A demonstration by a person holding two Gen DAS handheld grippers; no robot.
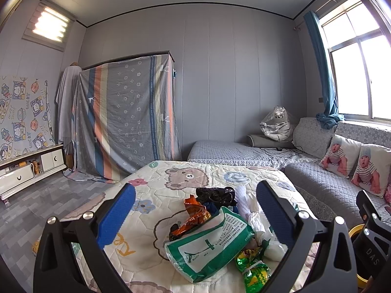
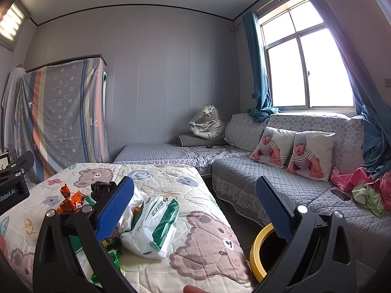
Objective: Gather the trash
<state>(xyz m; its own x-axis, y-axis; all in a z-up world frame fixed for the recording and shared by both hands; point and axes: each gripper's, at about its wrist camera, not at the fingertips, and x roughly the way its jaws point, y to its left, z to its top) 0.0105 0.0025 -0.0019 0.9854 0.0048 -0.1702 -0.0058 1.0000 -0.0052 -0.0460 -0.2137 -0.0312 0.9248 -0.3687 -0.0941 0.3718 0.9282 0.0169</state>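
**Both grippers hanging wide open over the trash pile on the quilt**

So you're holding the left gripper (image 1: 195, 210) spread wide, nothing between its blue pads, and it's hovering right over the trash heap on the cartoon-bear quilt (image 1: 151, 256). The green-and-white wrapper (image 1: 207, 246) is lying nearest you, on top of the pile. The orange snack wrapper (image 1: 193, 214) is sitting just to its far left, the black crumpled bag (image 1: 215, 195) is lying at the far end, and white plastic (image 1: 256, 224) is bunching up along the right side by the right pad. A shiny green-yellow wrapper (image 1: 254, 268) is poking out at the near right edge.

You're keeping the right gripper (image 2: 194, 207) released too, fingers apart and gripping nothing. It's pointing off the right edge of the quilt, with its left pad overlapping the pile and a white-and-green plastic bag (image 2: 156, 224) lying just right of that pad. The yellow-rimmed bin (image 2: 256, 251) is sitting on the floor between the quilt and the grey sofa (image 2: 281, 185), near the right pad.

Over on the sofa, two baby-print cushions (image 2: 293, 151) are leaning against the back, and a phone (image 2: 341, 194) is lying beside some pink clothes (image 2: 361, 178).
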